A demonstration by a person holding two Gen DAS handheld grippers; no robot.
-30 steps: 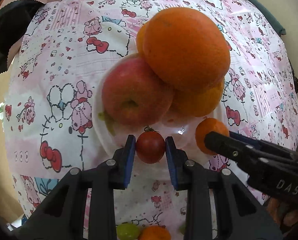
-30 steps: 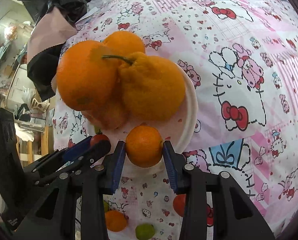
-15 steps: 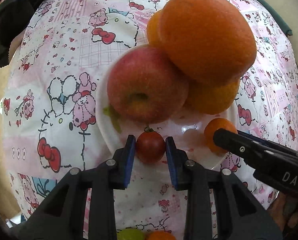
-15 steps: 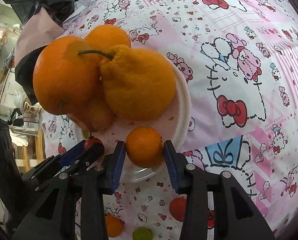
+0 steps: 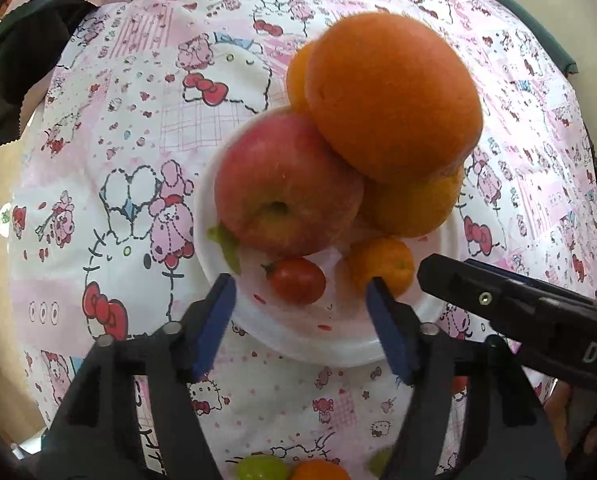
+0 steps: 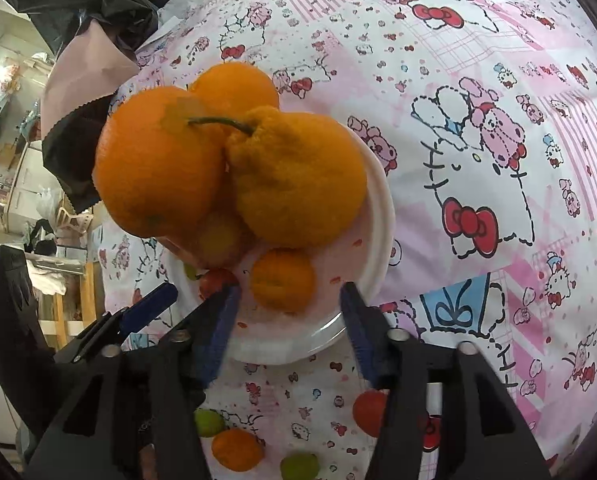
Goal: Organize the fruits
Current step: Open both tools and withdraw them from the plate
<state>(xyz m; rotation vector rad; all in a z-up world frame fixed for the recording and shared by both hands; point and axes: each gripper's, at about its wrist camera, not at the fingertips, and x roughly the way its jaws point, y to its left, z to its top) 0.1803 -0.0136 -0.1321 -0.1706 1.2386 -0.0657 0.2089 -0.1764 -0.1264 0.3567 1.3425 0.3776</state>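
The left gripper (image 5: 296, 304) has just been opening and stands wide, the cherry tomato (image 5: 296, 280) loose between its jaws on the white plate (image 5: 310, 344). The right gripper (image 6: 288, 320), likewise just parted, flanks a freed small mandarin (image 6: 282, 280) below the apple (image 5: 286, 188) and piled oranges (image 6: 158, 168).

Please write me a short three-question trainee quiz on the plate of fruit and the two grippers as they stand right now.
1. True or false: the left gripper clamps the cherry tomato.
2. Which fruit lies between the right gripper's fingers: A) apple, B) small mandarin, C) green grape?
3. What do both small fruits rest on?

Key
1. False: its jaws have just been opening, and the tomato lies free between them.
2. B, the small mandarin, released as the jaws opened.
3. The white plate, in front of the apple.
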